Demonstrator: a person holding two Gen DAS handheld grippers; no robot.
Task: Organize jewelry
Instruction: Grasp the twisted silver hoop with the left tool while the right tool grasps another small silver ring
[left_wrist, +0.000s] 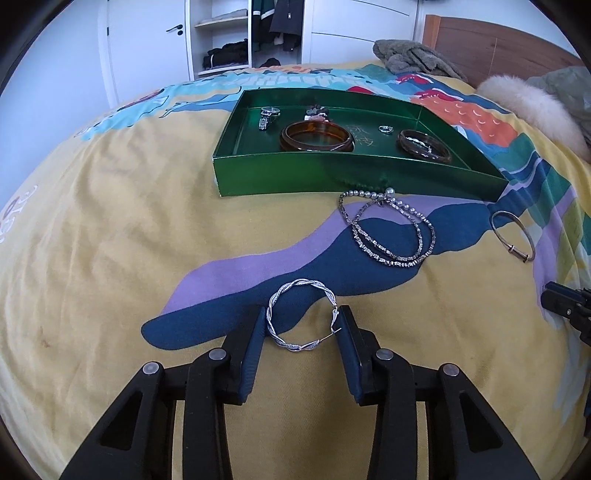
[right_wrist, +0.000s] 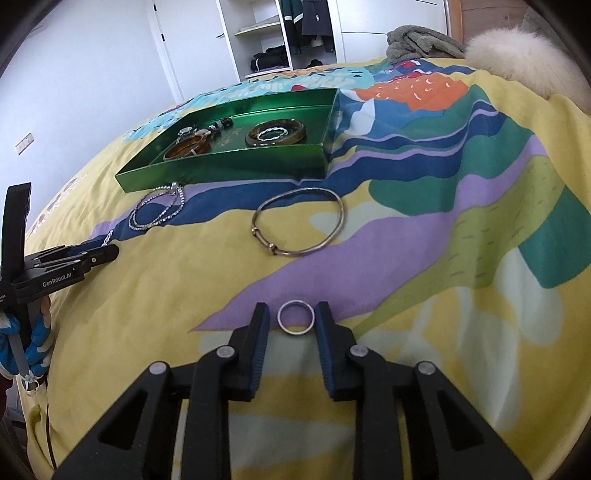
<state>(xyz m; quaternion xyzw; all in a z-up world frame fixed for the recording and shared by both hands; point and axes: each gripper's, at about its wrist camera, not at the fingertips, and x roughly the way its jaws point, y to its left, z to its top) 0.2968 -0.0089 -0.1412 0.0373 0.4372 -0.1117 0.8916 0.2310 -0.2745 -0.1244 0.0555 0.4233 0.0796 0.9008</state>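
Two grippers are down on the bedspread (left_wrist: 110, 236), each set around its own piece of jewelry. The left gripper (left_wrist: 301, 325) has the twisted silver hoop earring (left_wrist: 301, 319) between its fingers; the left pad touches the hoop's side and the right pad meets the clasp end, so the jaws, partly closed, appear to press on it as it lies flat on the blue patch of the cover. The right gripper (right_wrist: 295, 319) straddles a small silver ring (right_wrist: 296, 317), which lies on the cover at the edge of a purple patch. Its right pad sits against the ring, while a thin gap shows on the left side, so the narrow jaws frame the ring without clearly clamping it.

Beyond them, the green tray (left_wrist: 332, 177) rests on the bed and already holds an amber bangle (left_wrist: 317, 137), a darker bangle (left_wrist: 424, 146), a small ring (left_wrist: 385, 128) and a few other pieces. Just in front of the tray's near wall lies a bead-and-chain necklace (left_wrist: 391, 232), and to its right a thin metal bangle (right_wrist: 297, 221) lies apart on the cover.
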